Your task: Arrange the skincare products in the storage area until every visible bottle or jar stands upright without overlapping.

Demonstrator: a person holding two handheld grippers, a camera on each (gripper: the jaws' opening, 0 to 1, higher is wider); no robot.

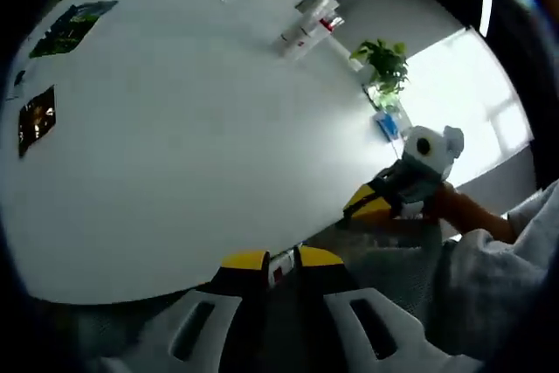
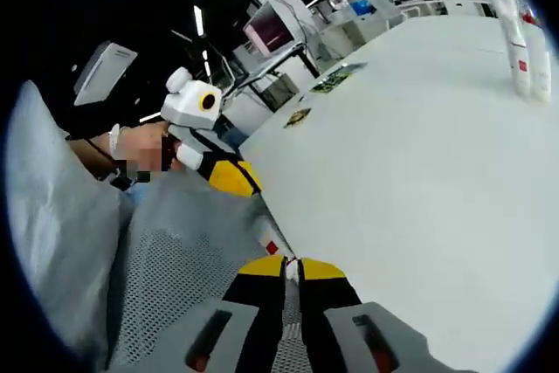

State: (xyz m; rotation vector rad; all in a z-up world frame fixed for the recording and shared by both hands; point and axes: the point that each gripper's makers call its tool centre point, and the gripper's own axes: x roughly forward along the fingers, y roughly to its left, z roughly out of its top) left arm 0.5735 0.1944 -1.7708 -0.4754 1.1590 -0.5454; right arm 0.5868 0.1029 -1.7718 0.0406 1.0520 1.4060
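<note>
Tubes [image 1: 310, 25] of skincare cluster far across the white desk [image 1: 175, 146], well apart from both tools. Left gripper [image 1: 281, 261] has its fingers clenched on a small white-and-red product [image 1: 280, 265] at the near edge; carry it over and stand it upright beside them. Right gripper [image 2: 291, 268] is nearly clenched, seemingly empty.

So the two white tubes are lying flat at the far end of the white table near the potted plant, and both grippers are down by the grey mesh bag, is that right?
Not quite. In the left gripper view the white tubes stand upright, not lying flat, at the far end of the white table near the potted plant. The rest holds: the left gripper and right gripper are down by the grey mesh bag.
</note>
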